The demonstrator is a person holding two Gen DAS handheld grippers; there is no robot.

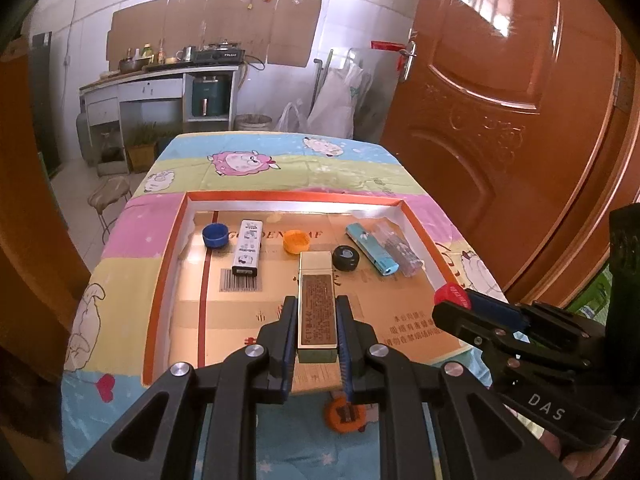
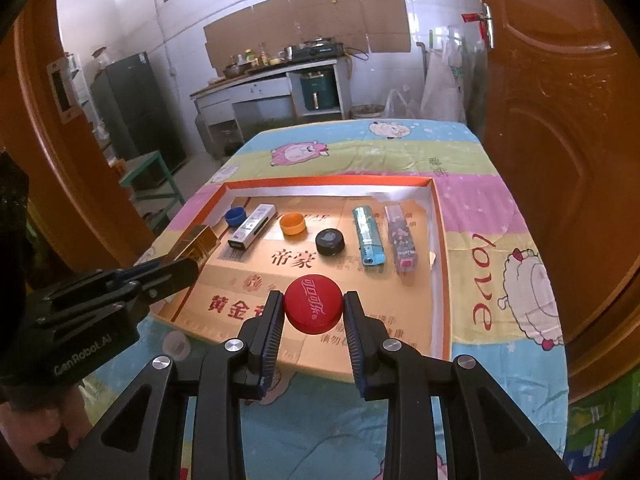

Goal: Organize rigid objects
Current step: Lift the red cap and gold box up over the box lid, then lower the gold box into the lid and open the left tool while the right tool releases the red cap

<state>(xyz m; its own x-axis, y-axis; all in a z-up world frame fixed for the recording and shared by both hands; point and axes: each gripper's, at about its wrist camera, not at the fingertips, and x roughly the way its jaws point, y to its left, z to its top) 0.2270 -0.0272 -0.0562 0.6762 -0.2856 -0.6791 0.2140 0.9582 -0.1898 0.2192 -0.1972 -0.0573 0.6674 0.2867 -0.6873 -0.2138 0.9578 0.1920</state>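
My left gripper (image 1: 316, 306) is shut on a gold rectangular box (image 1: 316, 304) and holds it over the near part of the orange-rimmed cardboard tray (image 1: 164, 264). My right gripper (image 2: 313, 308) is shut on a red bottle cap (image 2: 313, 309) above the tray's near edge (image 2: 438, 264). In the tray lie a blue cap (image 1: 215, 236), a white lighter (image 1: 248, 248), an orange cap (image 1: 297, 241), a black cap (image 1: 345, 258), a light-blue lighter (image 1: 372, 249) and a clear lighter (image 1: 398, 249). The right gripper with the red cap shows at the right of the left wrist view (image 1: 452, 295).
An orange cap (image 1: 346, 416) lies on the cartoon bedsheet (image 1: 256, 160) in front of the tray, and a clear lid (image 2: 178, 346) lies by the tray's near left corner. A wooden door (image 1: 520, 120) stands close on the right. A stool (image 2: 148, 178) stands at the left.
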